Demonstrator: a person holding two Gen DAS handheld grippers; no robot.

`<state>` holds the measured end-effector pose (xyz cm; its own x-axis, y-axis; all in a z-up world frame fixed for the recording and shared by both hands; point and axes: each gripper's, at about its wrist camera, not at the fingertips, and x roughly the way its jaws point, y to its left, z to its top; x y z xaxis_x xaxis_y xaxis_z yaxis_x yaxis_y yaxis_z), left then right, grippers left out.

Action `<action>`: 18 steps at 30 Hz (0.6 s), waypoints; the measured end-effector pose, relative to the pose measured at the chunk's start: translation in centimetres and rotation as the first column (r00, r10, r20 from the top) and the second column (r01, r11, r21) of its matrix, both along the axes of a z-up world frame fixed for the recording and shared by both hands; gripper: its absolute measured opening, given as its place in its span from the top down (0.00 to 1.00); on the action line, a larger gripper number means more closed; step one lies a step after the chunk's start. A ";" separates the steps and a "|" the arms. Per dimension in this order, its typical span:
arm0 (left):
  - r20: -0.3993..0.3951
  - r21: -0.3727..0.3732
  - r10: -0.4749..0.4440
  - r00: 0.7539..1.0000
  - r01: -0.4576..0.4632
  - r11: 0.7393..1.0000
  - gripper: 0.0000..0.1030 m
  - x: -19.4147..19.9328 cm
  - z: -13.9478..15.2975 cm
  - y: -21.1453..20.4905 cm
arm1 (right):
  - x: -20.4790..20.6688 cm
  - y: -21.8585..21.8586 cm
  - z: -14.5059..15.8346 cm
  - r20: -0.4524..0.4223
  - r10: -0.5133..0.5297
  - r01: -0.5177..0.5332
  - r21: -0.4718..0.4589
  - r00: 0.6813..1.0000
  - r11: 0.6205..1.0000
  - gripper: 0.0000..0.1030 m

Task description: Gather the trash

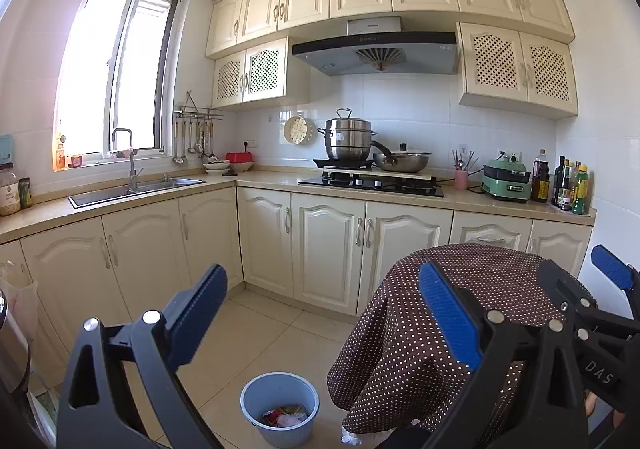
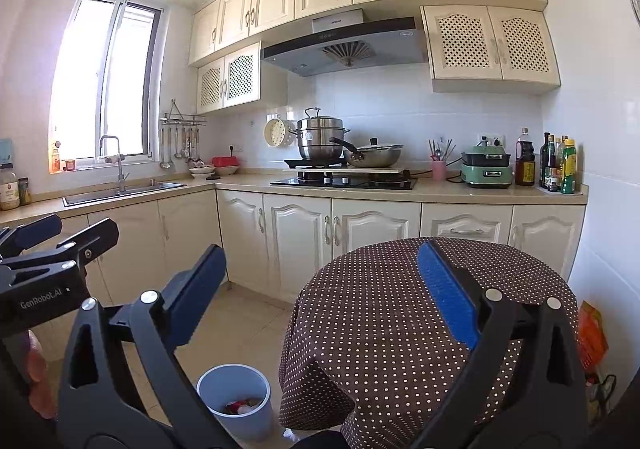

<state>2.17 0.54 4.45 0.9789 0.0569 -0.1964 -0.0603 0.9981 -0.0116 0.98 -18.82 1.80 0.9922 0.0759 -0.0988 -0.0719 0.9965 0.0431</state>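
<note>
A light blue bin stands on the tiled floor beside a round table. Several crumpled wrappers lie in its bottom. The right wrist view shows the same bin and wrappers at the lower centre. My left gripper is open and holds nothing, raised above the bin and the table's left side. My right gripper is open and holds nothing, above the table's near edge. Each gripper shows in the other's view: the right gripper at the far right, the left gripper at the far left.
The round table wears a brown cloth with white dots. Cream cabinets run in an L behind, with a sink and a hob with pots. An orange bag hangs at the right wall. A metal canister stands at the far left.
</note>
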 end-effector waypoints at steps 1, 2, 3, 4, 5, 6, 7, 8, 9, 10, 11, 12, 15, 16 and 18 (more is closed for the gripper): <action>0.000 0.001 0.000 1.000 0.000 1.000 0.08 0.0 0.0 -0.1 | 0.0 0.0 0.0 0.000 0.001 -0.001 0.000 1.000 1.000 0.08; 0.000 0.003 0.000 1.000 0.000 1.000 0.08 0.0 -0.1 -0.1 | 0.1 0.0 0.0 0.000 0.001 -0.001 0.000 1.000 1.000 0.08; 0.000 0.003 -0.002 1.000 0.002 1.000 0.08 0.0 -0.1 0.0 | 0.1 0.1 0.0 -0.001 0.001 -0.001 -0.001 1.000 1.000 0.08; 0.000 0.003 -0.002 1.000 0.002 1.000 0.08 0.0 -0.1 0.0 | 0.1 0.1 0.0 -0.002 0.001 -0.001 -0.001 1.000 1.000 0.08; 0.000 0.004 -0.001 1.000 0.001 1.000 0.08 0.0 -0.1 0.0 | 0.1 0.2 0.0 -0.003 0.001 -0.001 -0.001 1.000 1.000 0.08; -0.001 0.004 -0.001 1.000 0.001 1.000 0.08 0.0 -0.1 -0.1 | 0.2 0.2 0.0 -0.003 0.001 -0.001 -0.001 1.000 1.000 0.08; -0.001 0.004 -0.002 1.000 0.002 1.000 0.08 0.0 -0.1 -0.1 | 0.2 0.2 -0.1 -0.003 0.001 -0.001 -0.001 1.000 1.000 0.08; -0.002 0.004 -0.003 1.000 0.003 1.000 0.08 0.0 -0.2 -0.1 | 0.2 0.1 -0.1 -0.003 0.001 -0.001 -0.001 1.000 1.000 0.08; -0.002 0.005 -0.001 1.000 0.001 1.000 0.08 0.0 -0.2 -0.1 | 0.2 0.1 -0.1 -0.004 0.002 -0.002 0.000 1.000 1.000 0.08; -0.002 0.006 -0.001 1.000 0.001 1.000 0.08 -0.1 -0.2 -0.1 | 0.2 0.2 -0.1 -0.004 0.002 -0.002 0.000 1.000 1.000 0.08; -0.002 0.006 -0.002 1.000 0.002 1.000 0.08 -0.1 -0.2 -0.1 | 0.1 0.2 -0.1 -0.004 0.001 -0.001 0.000 1.000 1.000 0.08; -0.002 0.006 -0.003 1.000 0.003 1.000 0.08 -0.1 -0.2 -0.1 | 0.2 0.1 -0.1 -0.004 0.002 -0.002 0.000 1.000 1.000 0.08; -0.003 0.006 -0.002 1.000 0.002 1.000 0.08 0.0 -0.2 -0.1 | 0.2 0.2 -0.1 -0.005 0.001 -0.001 -0.001 1.000 1.000 0.08; -0.003 0.006 -0.002 1.000 0.002 1.000 0.08 -0.1 -0.2 -0.1 | 0.2 0.2 -0.1 -0.005 0.001 -0.001 -0.001 1.000 1.000 0.08; -0.004 0.006 -0.001 1.000 0.002 1.000 0.08 0.0 -0.2 -0.1 | 0.2 0.3 -0.1 -0.006 0.002 -0.002 0.000 1.000 1.000 0.08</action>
<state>2.13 0.43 4.25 0.9783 0.0567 -0.1995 -0.0589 0.9983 -0.0050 1.14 -18.53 1.68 0.9914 0.0775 -0.1053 -0.0733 0.9964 0.0431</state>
